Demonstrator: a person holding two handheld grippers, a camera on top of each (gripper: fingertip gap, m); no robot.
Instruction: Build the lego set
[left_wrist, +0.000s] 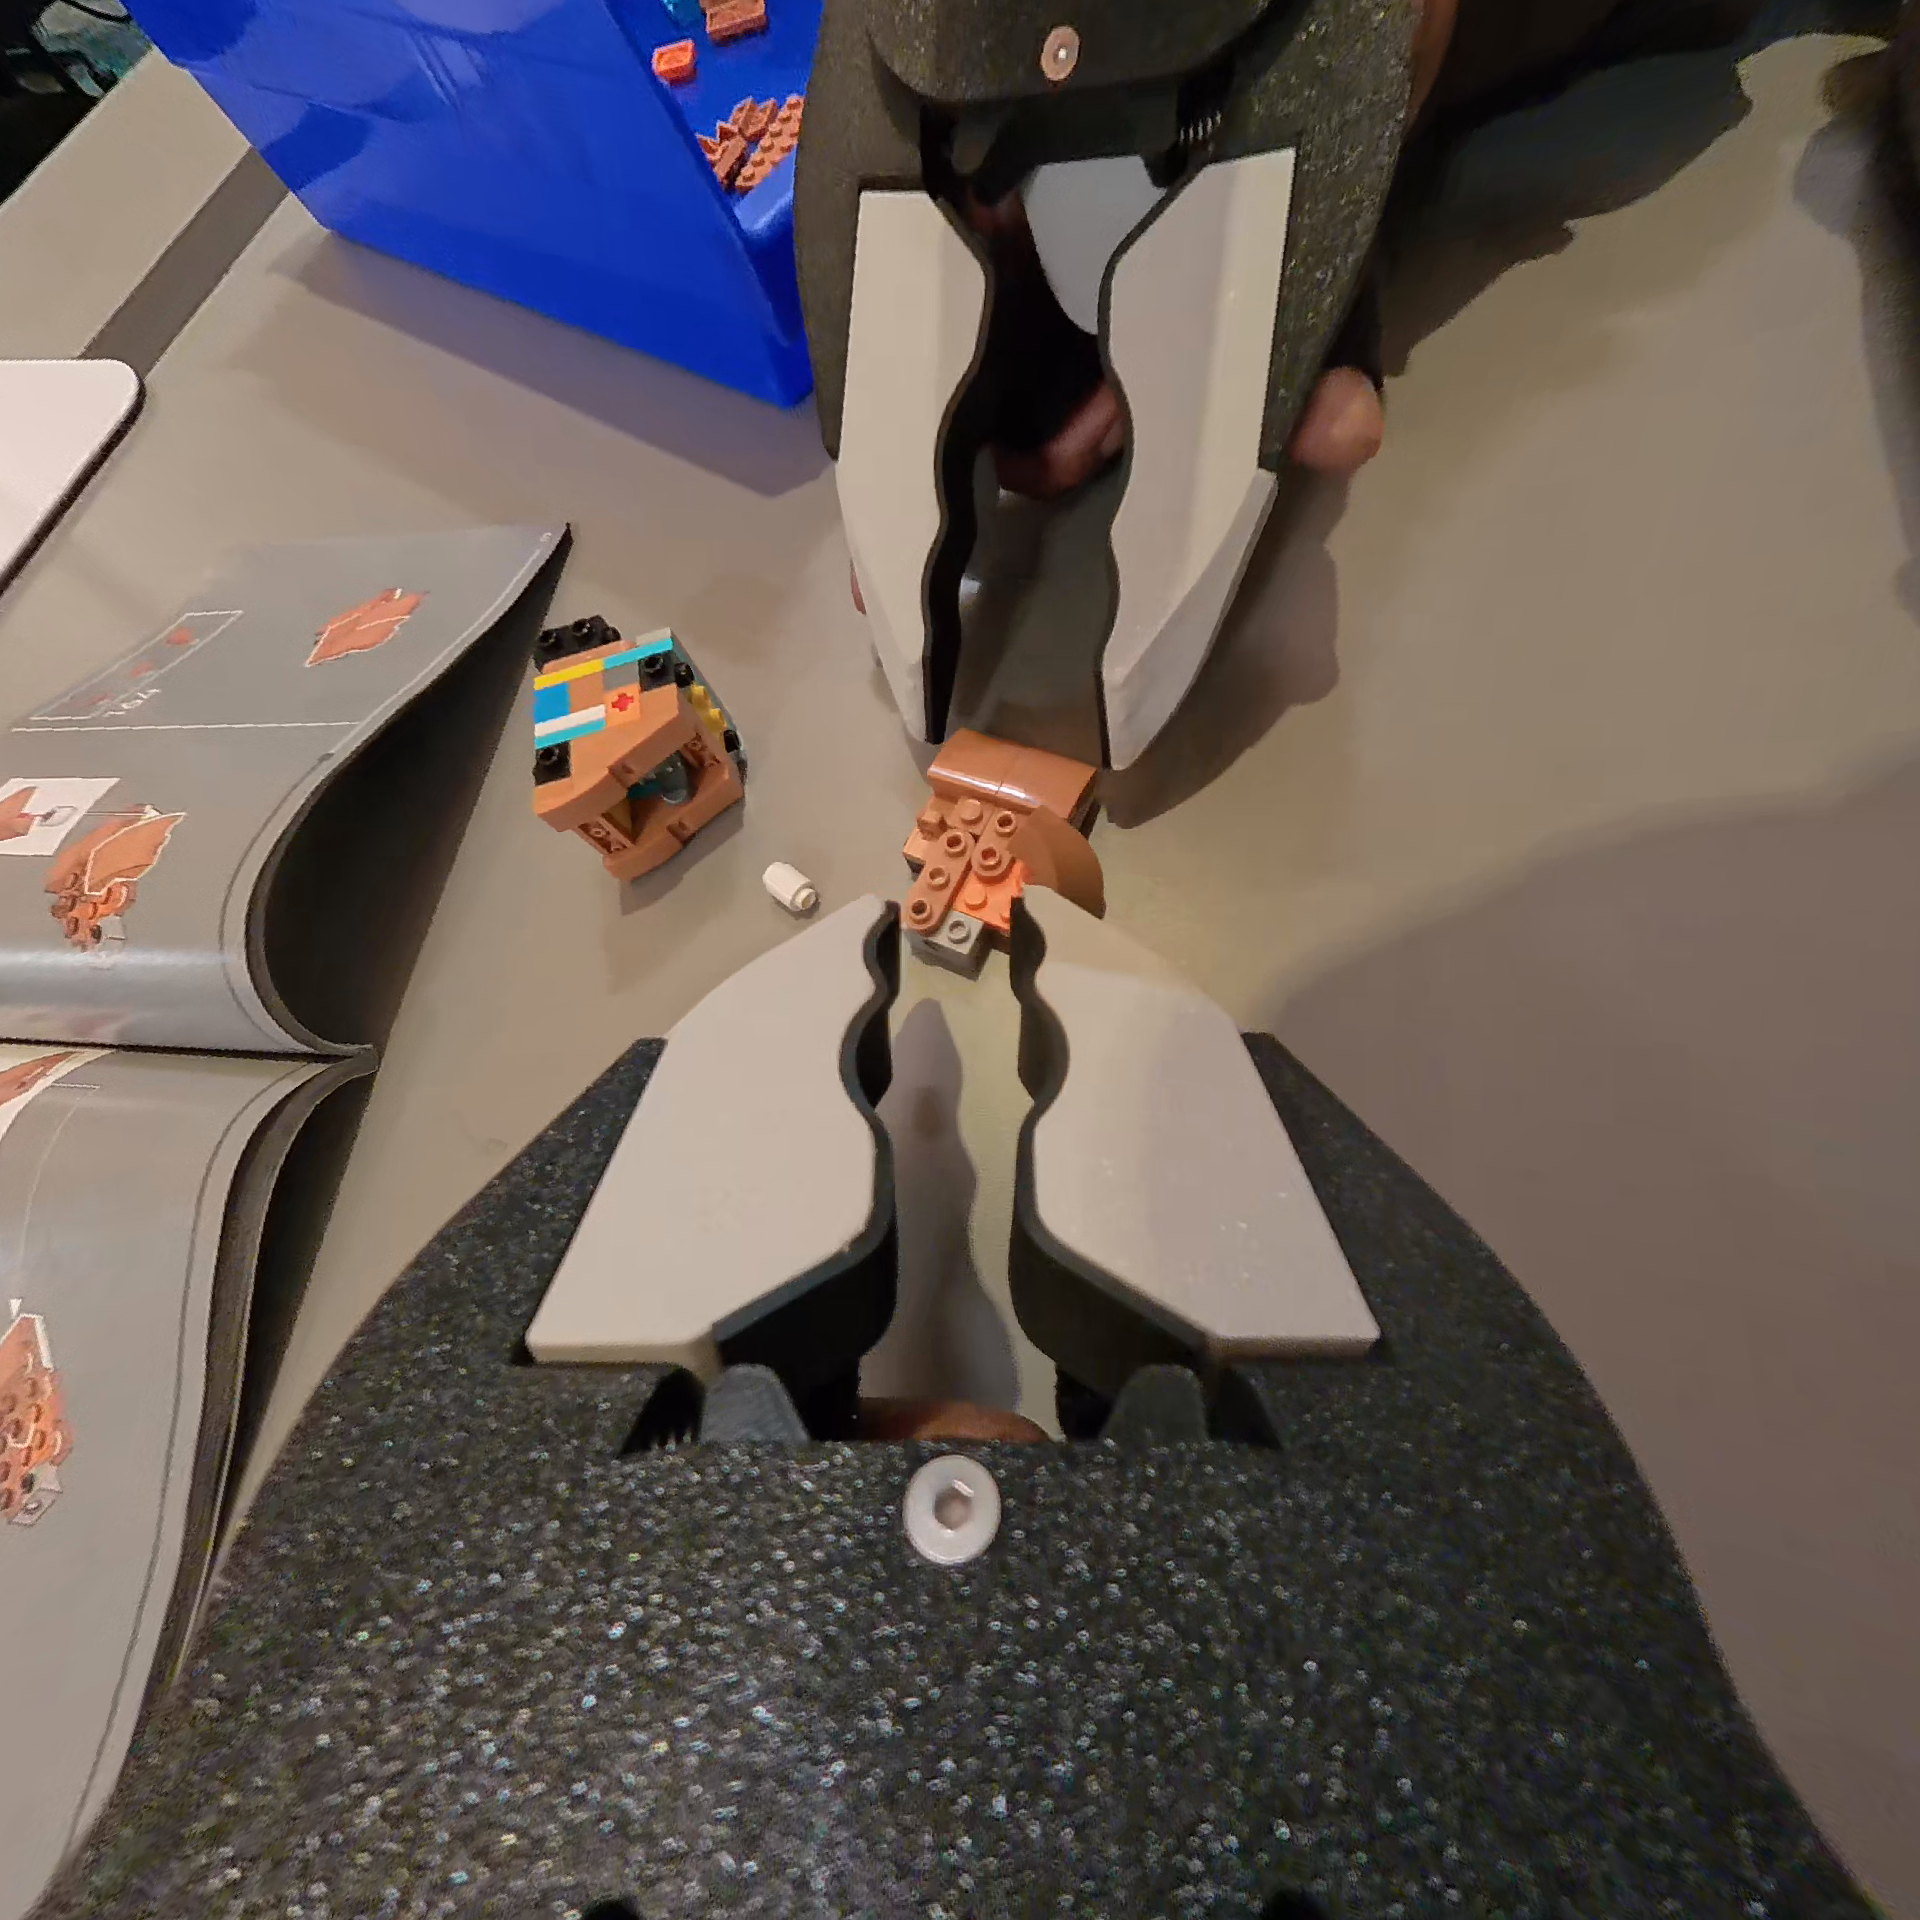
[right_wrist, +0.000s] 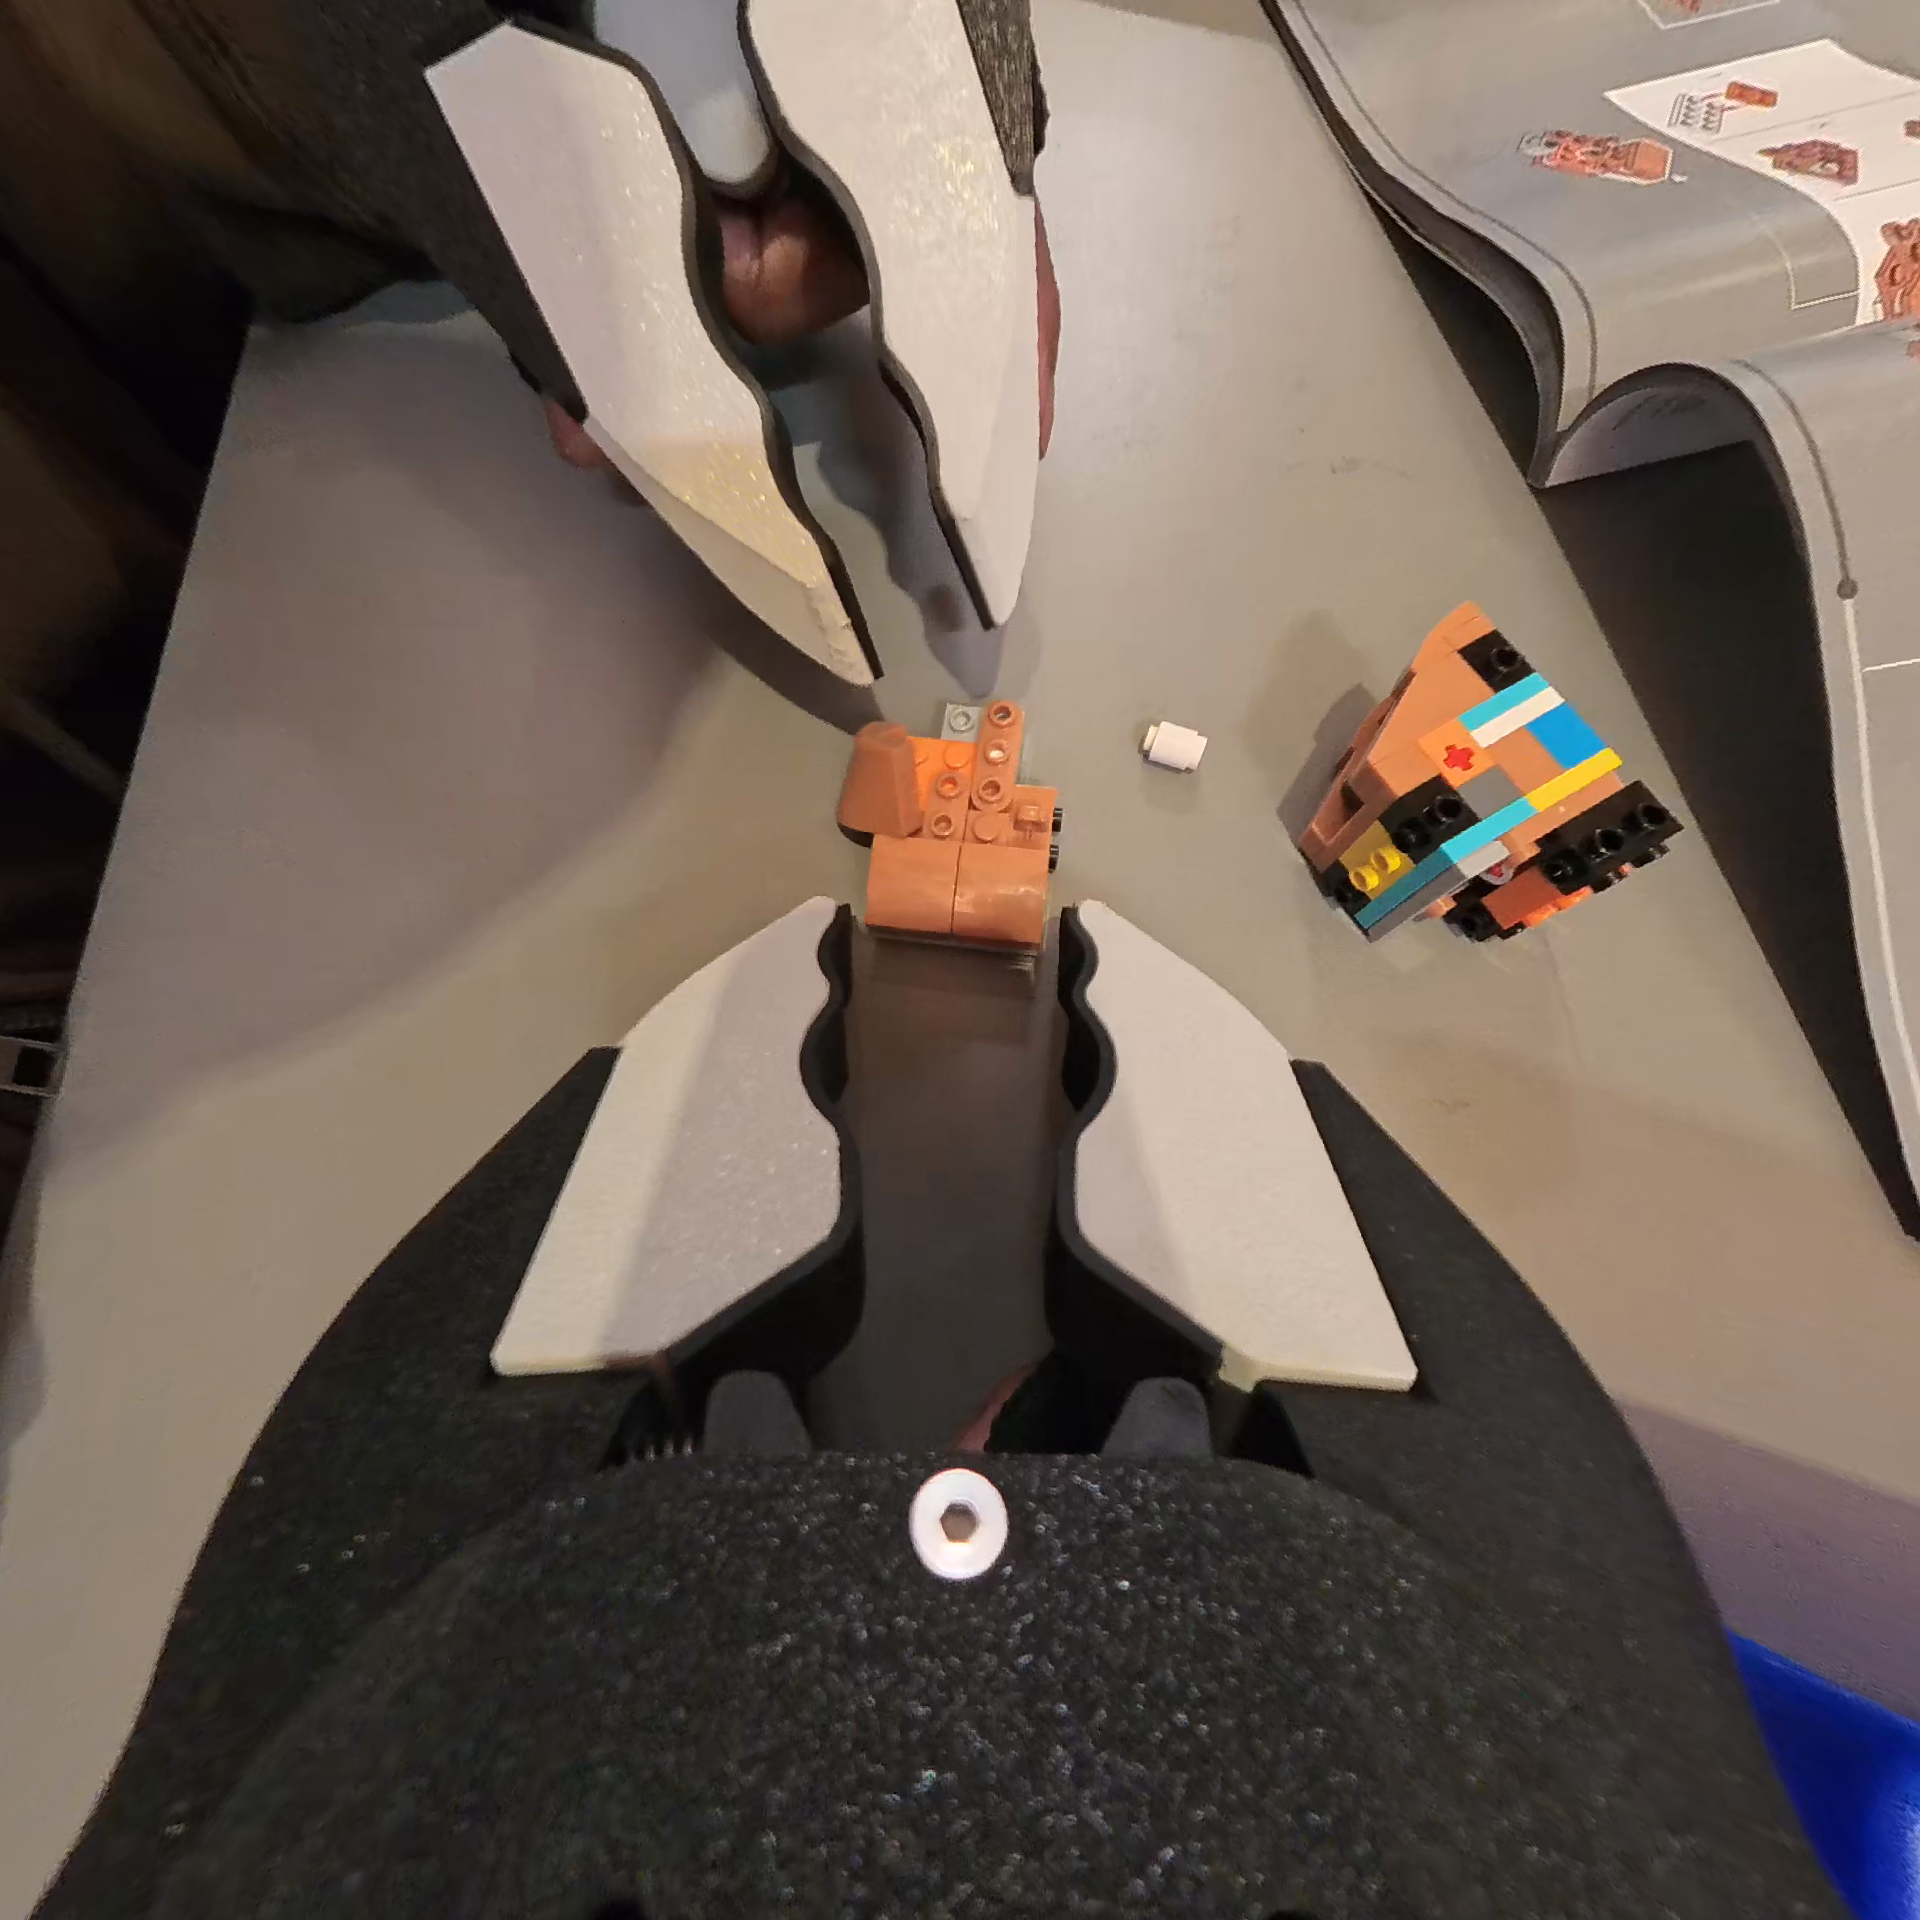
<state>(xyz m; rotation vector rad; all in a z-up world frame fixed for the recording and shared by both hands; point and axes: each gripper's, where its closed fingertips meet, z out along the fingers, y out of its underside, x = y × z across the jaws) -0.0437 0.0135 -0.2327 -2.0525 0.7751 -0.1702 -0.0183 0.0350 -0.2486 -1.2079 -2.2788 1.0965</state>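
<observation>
Two grippers close in on a small brown lego piece from both ends.

The brown piece (left_wrist: 987, 842) sits on the grey table (left_wrist: 1507, 1039), in the middle of both views. The left gripper (left_wrist: 956, 920) comes from the bottom of its view and the right gripper (right_wrist: 956, 914) faces it. Both are a little open, holding nothing, likely ready to pinch the piece from both ends. A colourful block (left_wrist: 629, 764), a tiny white peg (left_wrist: 790, 888), an open booklet (left_wrist: 208, 790) and a blue bin (left_wrist: 499, 177) of bricks wait on the left. The room past the table is dark.
</observation>
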